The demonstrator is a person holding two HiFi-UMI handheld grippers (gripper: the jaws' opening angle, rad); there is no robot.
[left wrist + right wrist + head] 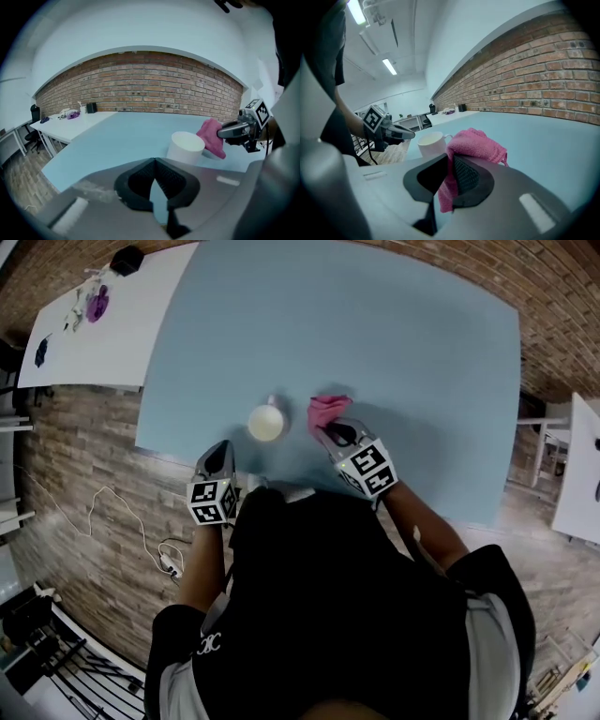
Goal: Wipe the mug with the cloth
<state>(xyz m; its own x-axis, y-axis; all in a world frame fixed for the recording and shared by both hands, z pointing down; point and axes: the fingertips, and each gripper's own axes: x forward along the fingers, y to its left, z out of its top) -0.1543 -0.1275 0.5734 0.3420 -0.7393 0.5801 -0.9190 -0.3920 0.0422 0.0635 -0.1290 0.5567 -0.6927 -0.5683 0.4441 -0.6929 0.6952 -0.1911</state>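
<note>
A white mug [267, 421] stands upright on the pale blue table [375, 334] near its front edge, handle pointing away from me. In the left gripper view the mug [185, 147] sits ahead and right of my left gripper [153, 174], whose jaws are shut with nothing between them. That left gripper [217, 461] hangs at the table's front edge, short of the mug. My right gripper [336, 434] is shut on a pink cloth [325, 412] just right of the mug. The cloth [474, 145] bunches over the jaws of the right gripper [449, 174], and the mug [432, 143] shows beyond it to the left.
A white table [103, 324] at the far left carries a black box [127, 260] and small purple and dark items [97, 304]. A brick wall [140, 89] runs behind the tables. A white cable [141, 540] lies on the brick-patterned floor. Another white table edge [581, 474] is at the right.
</note>
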